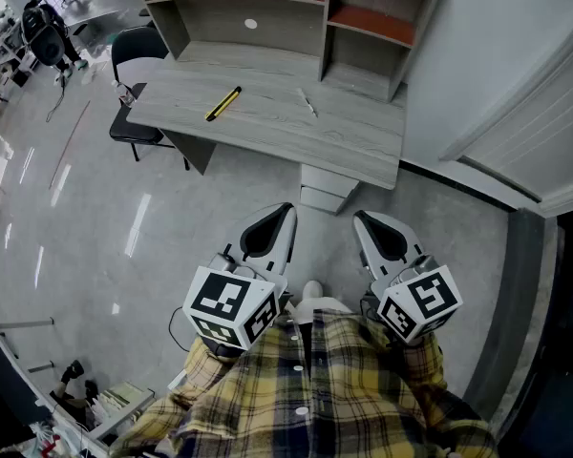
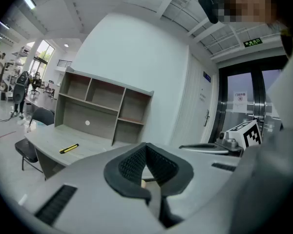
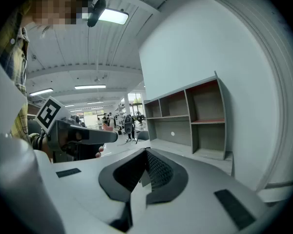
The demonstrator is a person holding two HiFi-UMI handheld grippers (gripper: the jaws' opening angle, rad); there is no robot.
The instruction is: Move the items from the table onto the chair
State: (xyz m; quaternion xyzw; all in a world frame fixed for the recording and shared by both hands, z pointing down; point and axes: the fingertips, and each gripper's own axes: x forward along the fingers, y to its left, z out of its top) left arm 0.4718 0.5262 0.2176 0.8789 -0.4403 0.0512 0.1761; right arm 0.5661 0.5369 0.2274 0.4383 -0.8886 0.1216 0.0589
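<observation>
Bright, even light falls from white rectangular ceiling light panels (image 3: 110,16), and daylight blows out the tall windows (image 2: 39,57) at the far left of the left gripper view. The glossy pale grey floor (image 1: 76,251) carries long white glare streaks, and the shadow under the grey wooden desk (image 1: 277,127) is soft. Both gripper views bend strongly toward black rounded corners, while the head view is sharp.

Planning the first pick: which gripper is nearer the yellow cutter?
Left. The left gripper is short of the table, slightly right of the cutter; the right gripper farther right.
</observation>
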